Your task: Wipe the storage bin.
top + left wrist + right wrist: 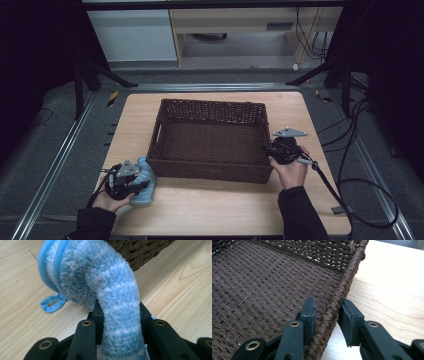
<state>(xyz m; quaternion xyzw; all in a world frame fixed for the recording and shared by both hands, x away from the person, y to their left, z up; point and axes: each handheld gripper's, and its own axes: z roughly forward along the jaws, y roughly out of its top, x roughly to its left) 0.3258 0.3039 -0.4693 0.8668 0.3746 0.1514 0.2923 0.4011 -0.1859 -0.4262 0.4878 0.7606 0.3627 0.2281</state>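
A brown woven basket (pixel 212 103) stands in the middle of the wooden table (pixel 215 205). At the basket's near left corner lies a fluffy blue cloth (pixel 145 175); my left gripper (pixel 142 186) is shut on it. In the left gripper view the cloth (pixel 100 272) bulges up from between the jaws, my left gripper (pixel 120 307) pinching a fold, and a small blue loop (pixel 51 303) rests on the wood. My right gripper (pixel 267 150) is at the basket's right side. In the right gripper view it (pixel 328 307) straddles the basket's rim (pixel 347 277), pads against both sides.
Black cables (pixel 360 150) trail over the grey floor to the right of the table. Metal rails (pixel 55 165) run along both sides of the table. Pale cabinets (pixel 132 35) stand beyond the far edge. Bare wood lies in front of the basket.
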